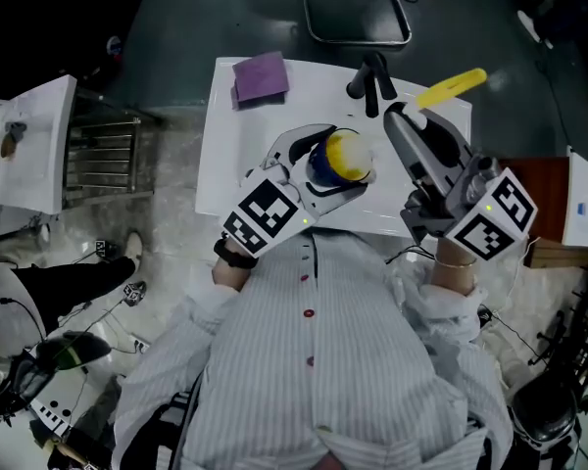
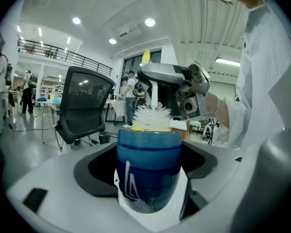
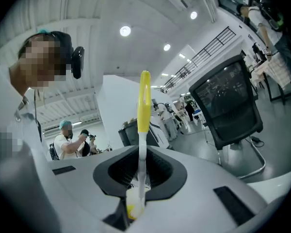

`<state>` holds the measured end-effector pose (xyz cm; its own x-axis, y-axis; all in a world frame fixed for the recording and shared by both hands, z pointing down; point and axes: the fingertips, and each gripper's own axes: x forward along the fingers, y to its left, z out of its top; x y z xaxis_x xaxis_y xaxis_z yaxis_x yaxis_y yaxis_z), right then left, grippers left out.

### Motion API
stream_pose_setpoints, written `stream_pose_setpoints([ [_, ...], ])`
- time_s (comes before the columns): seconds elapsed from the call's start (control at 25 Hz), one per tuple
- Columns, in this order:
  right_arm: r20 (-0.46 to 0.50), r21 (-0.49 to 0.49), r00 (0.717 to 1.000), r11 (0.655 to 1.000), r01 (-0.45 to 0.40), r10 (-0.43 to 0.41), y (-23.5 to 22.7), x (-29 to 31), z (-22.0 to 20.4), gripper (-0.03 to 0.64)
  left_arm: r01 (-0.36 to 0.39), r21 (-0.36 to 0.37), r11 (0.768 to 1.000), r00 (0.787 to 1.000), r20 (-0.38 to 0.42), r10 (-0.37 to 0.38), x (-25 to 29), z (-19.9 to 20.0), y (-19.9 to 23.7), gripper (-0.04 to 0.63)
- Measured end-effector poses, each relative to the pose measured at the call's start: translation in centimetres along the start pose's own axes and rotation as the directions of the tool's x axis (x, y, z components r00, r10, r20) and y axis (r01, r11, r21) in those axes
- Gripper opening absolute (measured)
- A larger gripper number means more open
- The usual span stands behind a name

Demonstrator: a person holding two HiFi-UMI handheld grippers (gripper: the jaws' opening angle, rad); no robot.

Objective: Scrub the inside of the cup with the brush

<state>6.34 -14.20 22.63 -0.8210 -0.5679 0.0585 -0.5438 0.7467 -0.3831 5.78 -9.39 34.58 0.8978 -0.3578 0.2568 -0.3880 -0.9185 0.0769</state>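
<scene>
Head view: left gripper (image 1: 320, 172) hugs the cup (image 2: 149, 164), right gripper (image 1: 402, 117) pinches the brush (image 1: 453, 85); pushing hard could pop the cup out.

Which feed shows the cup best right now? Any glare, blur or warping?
Left gripper view: evenly lit, cup sharp at centre, edges fisheye-bent. Head view: dim overall, only the white table bright, cup small. Right gripper view: no cup; brush handle sharp, its near end blurred.
</scene>
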Motion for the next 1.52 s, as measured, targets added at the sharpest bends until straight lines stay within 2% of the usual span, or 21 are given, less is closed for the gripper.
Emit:
stream_pose_setpoints([
  [0.16, 0.013, 0.029, 1.000, 1.000, 0.002, -0.002, 0.5, -1.2, -0.5, 0.058, -0.004, 0.014, 1.000, 1.000, -0.018, 0.004, 0.1, -0.3, 0.3, 0.397],
  [0.64, 0.058, -0.016, 0.997, 0.999, 0.048, -0.047, 0.7, -1.7, 1.0, 0.058, 0.006, 0.017, 1.000, 1.000, -0.022, -0.006, 0.6, -0.3, 0.5, 0.397],
  [1.16, 0.204, -0.058, 0.977, 0.995, 0.078, -0.065, 0.5, -4.6, 6.5, 0.058, -0.054, -0.008, 0.999, 0.998, -0.023, 0.054, -0.2, -0.8, 2.6, 0.397],
  [1.36, 0.238, -0.098, 0.965, 0.986, 0.138, -0.111, -0.2, -6.3, 7.8, 0.058, -0.109, -0.040, 0.993, 0.994, -0.005, 0.109, -1.1, -1.0, 4.2, 0.397],
  [1.52, 0.237, -0.090, 0.959, 0.979, 0.183, -0.157, -1.4, -7.3, 7.3, 0.057, -0.146, -0.061, 0.987, 0.989, 0.015, 0.147, -2.2, -0.5, 5.2, 0.397],
])
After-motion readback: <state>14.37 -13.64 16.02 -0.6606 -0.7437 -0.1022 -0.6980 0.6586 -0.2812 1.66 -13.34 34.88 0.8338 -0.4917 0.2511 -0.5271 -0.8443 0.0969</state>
